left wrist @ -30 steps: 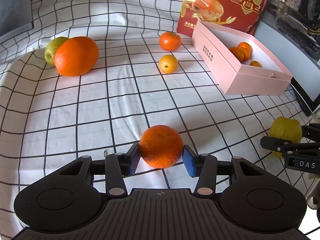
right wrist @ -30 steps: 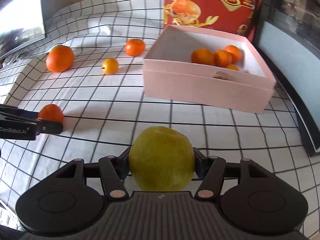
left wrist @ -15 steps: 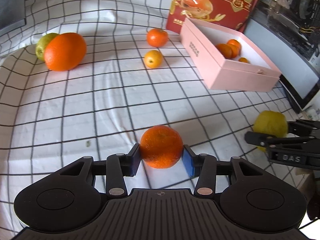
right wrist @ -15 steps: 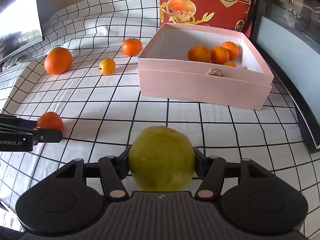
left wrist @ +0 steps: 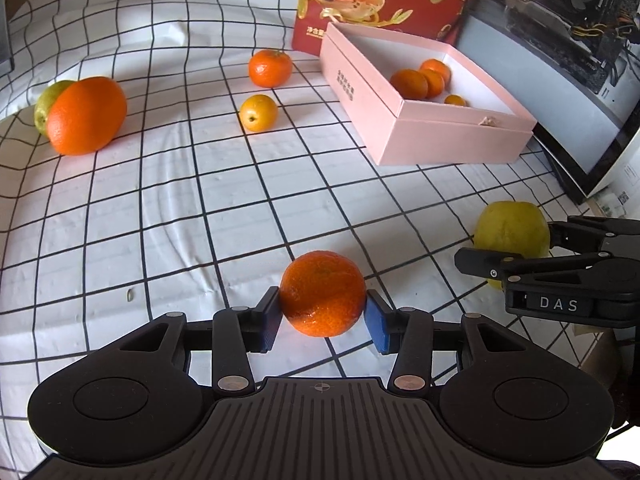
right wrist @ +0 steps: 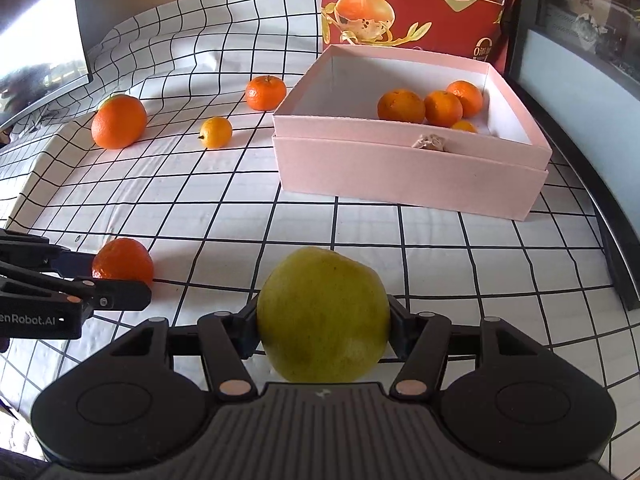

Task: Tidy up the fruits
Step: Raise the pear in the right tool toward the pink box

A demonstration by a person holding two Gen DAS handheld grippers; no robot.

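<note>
My left gripper (left wrist: 322,318) is shut on a tangerine (left wrist: 322,294), held above the checked cloth. My right gripper (right wrist: 323,328) is shut on a yellow-green pear (right wrist: 323,314), also lifted; it shows in the left wrist view (left wrist: 510,232) at the right. The pink box (right wrist: 408,176) stands ahead with several tangerines (right wrist: 402,106) in its far corner. Loose on the cloth lie a tangerine (right wrist: 265,92), a small yellow kumquat (right wrist: 216,132), a big orange (left wrist: 86,115) and a green pear (left wrist: 50,102) behind it.
A red printed carton (right wrist: 416,4) stands upright behind the box. A dark monitor edge (right wrist: 592,208) runs along the right side. A screen (right wrist: 36,40) stands at the far left. The checked cloth (left wrist: 160,208) covers the table.
Both grippers have risen and drawn back with their fruit. The box and loose fruit now look farther off. The grips have not changed.
</note>
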